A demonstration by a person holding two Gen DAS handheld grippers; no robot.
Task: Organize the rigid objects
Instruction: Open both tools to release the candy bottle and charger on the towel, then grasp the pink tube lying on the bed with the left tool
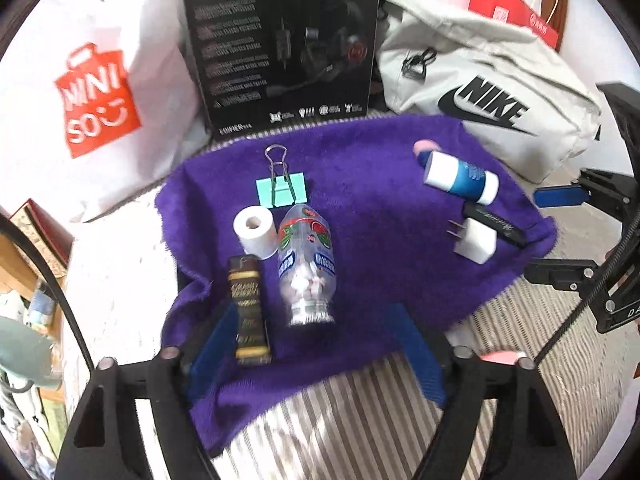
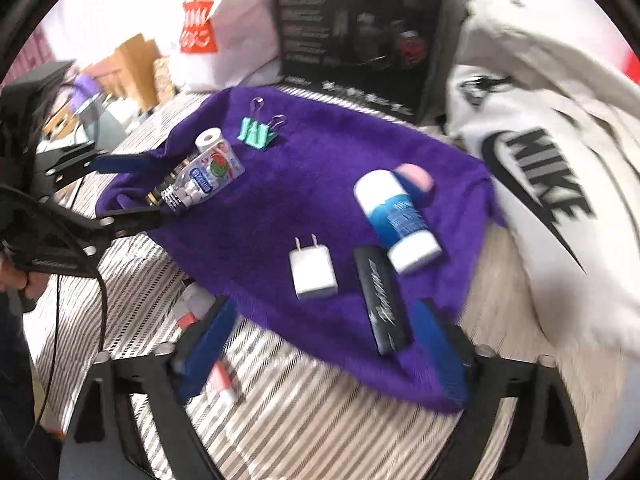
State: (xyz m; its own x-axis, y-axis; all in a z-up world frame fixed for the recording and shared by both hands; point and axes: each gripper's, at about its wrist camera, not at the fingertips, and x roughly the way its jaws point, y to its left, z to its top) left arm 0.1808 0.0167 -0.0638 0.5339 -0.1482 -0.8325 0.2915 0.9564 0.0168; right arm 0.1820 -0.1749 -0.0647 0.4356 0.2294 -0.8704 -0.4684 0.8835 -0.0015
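Because the clear bottle (image 1: 306,266) looks light, stiff and slippery, the left gripper (image 1: 316,344), fingers apart and empty, should take its middle, while the right gripper (image 2: 320,344) also stands open

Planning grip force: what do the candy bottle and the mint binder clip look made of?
The candy bottle looks like clear glossy plastic: the white pieces inside show through. The binder clip looks like painted sheet metal with bare wire handles, thin and shiny, though blur leaves its finish uncertain.
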